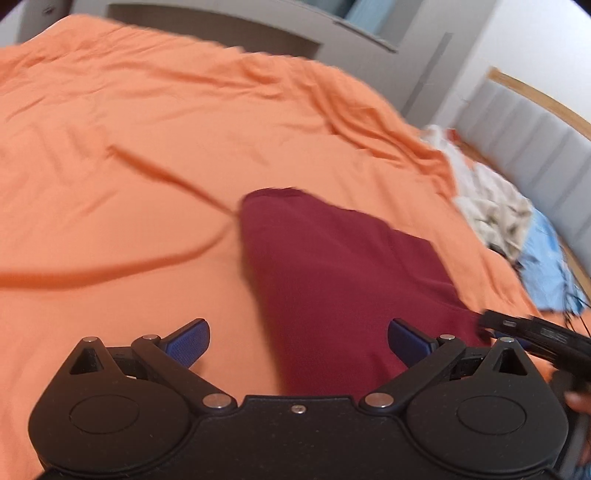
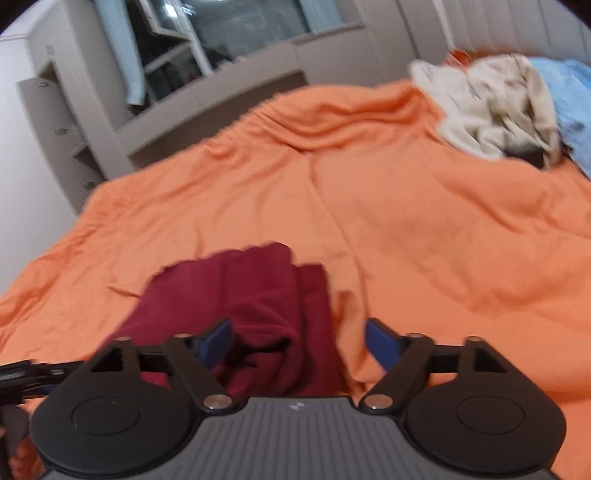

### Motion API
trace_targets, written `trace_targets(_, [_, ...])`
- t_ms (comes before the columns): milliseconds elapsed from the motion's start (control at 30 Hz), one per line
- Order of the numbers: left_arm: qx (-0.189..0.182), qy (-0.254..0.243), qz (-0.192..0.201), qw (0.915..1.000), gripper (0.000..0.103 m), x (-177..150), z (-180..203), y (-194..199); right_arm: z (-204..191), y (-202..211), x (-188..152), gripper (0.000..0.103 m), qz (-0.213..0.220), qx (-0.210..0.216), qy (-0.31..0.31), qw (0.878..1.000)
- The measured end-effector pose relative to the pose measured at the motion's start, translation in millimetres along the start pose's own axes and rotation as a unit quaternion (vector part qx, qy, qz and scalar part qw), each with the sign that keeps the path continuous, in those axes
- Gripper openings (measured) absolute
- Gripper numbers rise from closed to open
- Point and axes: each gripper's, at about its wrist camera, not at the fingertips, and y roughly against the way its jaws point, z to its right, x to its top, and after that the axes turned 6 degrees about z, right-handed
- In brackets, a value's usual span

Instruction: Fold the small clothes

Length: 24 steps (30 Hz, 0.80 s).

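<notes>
Left hand-held gripper [image 1: 298, 341] agape; maroon garment [image 1: 332, 266] folded.

A rumpled orange bedspread [image 2: 406, 221] covers the whole bed. Beyond its far edge stands a grey cabinet [image 2: 66, 122] with drawer handles, beside a window [image 2: 236, 26]. A grey padded headboard [image 1: 517, 140] with a wooden rim runs along the right edge.
</notes>
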Motion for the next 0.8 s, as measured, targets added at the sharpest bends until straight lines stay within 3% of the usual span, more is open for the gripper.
trace_targets(133, [0.021, 0.035, -0.019, 0.9990, 0.102, -1, -13, -8, -18, 12, -6, 0.088, -0.012, 0.088, 0.042, 0.995])
trace_targets(233, [0.015, 0.064, -0.027, 0.9975, 0.102, -2, -20, -11, -32, 15, -17, 0.072, -0.045, 0.135, 0.074, 0.987])
trace_targets(400, [0.016, 0.060, -0.027, 0.9977, 0.102, -5, -21, -12, -46, 11, -33, 0.044, -0.080, 0.146, 0.106, 0.980])
trace_targets(433, [0.016, 0.059, -0.027, 0.9978, 0.102, -5, -21, -13, -48, 9, -35, 0.035, -0.086, 0.145, 0.112, 0.979])
trace_targets(467, [0.016, 0.058, -0.027, 0.9978, 0.102, -6, -21, -13, -50, 9, -37, 0.023, -0.085, 0.139, 0.118, 0.979])
trace_targets(567, [0.016, 0.055, -0.027, 0.9980, 0.102, -6, -20, -13, -52, 17, -36, 0.009, -0.067, 0.137, 0.134, 0.979])
trace_targets(700, [0.007, 0.050, -0.023, 0.9985, 0.102, -5, -18, -11, -46, 34, -23, 0.008, -0.035, 0.131, 0.139, 0.981])
trace_targets(800, [-0.011, 0.046, -0.011, 0.9988, 0.102, -3, -14, -7, -40, 34, -21, 0.008, -0.037, 0.125, 0.135, 0.982])
